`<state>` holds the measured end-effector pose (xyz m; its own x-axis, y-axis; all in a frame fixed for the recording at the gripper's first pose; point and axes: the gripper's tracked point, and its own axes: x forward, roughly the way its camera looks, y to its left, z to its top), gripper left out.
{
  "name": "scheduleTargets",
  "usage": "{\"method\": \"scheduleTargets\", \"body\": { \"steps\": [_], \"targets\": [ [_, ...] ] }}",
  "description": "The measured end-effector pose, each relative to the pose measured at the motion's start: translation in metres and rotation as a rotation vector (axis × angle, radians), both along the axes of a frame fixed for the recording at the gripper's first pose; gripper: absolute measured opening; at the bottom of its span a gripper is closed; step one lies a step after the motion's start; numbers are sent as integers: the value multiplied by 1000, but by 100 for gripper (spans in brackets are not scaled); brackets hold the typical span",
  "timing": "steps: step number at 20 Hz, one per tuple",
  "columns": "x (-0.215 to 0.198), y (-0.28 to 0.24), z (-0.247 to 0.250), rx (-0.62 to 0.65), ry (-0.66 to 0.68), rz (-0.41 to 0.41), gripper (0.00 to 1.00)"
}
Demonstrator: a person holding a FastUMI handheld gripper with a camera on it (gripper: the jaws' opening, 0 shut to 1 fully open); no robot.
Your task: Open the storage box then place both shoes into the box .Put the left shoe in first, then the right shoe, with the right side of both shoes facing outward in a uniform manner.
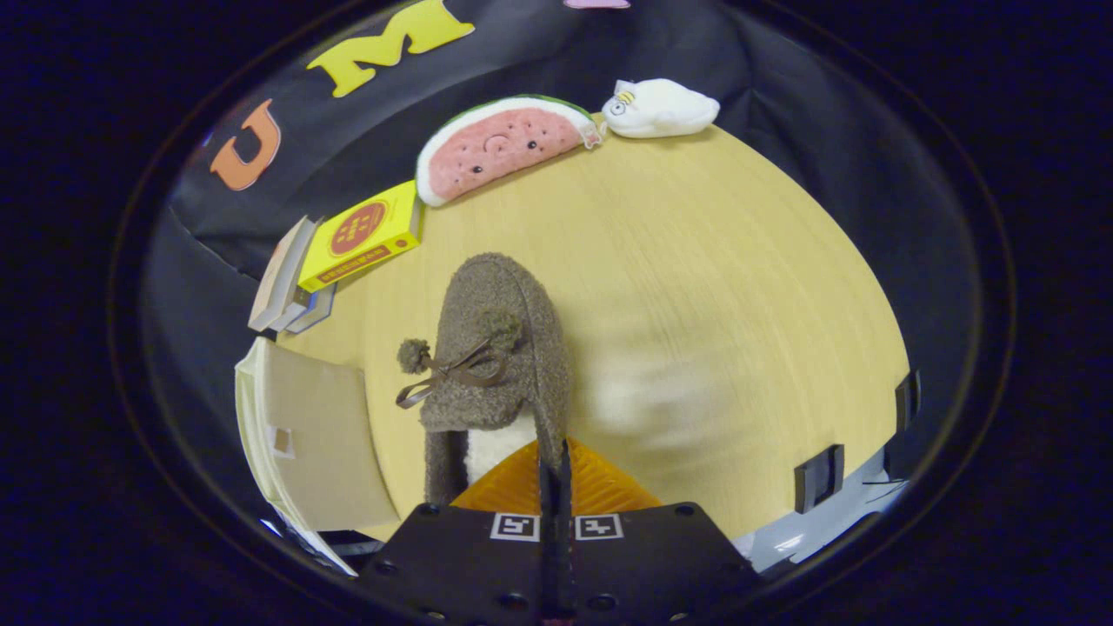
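The gripper (553, 469) has its fingers pinched almost together on the thin side wall of the shoe's (496, 356) collar, so it is clamped on the shoe. Holding by the collar edge makes sense: it is the one stiff, narrow part that fits between the fingers, and the shoe hangs toe away from the camera.

The shoe is a fuzzy brown-grey slipper of boucle-like fleece with a rounded toe, a thin brown ribbon bow (452, 372) with two pompoms on top, and cream pile lining visible at the opening. It seems lifted clear of the desk (696, 261), though contact underneath cannot be told.

The storage box (313, 443) sits just beside the shoe on the left, with a pale, flat, card-like panel and light rim; whether it is open is hard to tell from this angle.

Beyond, along the cloth wall: a small stack of books (291, 287), a glossy yellow carton (361, 235), a soft watermelon-slice plush (500, 143) and a white plush (661, 109).

The desk is smooth light wood grain. A pale blurred patch lies right of the shoe, unidentifiable.

Likely step: carrying a shoe to the box.
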<state>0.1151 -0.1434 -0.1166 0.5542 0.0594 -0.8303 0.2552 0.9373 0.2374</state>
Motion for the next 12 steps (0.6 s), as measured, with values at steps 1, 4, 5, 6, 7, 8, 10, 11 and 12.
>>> {"method": "scheduleTargets", "body": {
  "steps": [1,4,5,6,7,8,10,11,12],
  "targets": [
    [-5,18,14,16,-18,33,0],
    [-13,73,58,45,-108,131,0],
    [-15,89,68,28,-130,158,0],
    [-17,105,76,7,-147,181,0],
    [-17,123,84,-8,-161,205,0],
    [-17,142,88,-12,-171,233,0],
    [-16,185,94,29,-173,265,0],
    [-13,204,94,43,-167,280,0],
    [-12,222,90,44,-157,294,0]
  ]
}}
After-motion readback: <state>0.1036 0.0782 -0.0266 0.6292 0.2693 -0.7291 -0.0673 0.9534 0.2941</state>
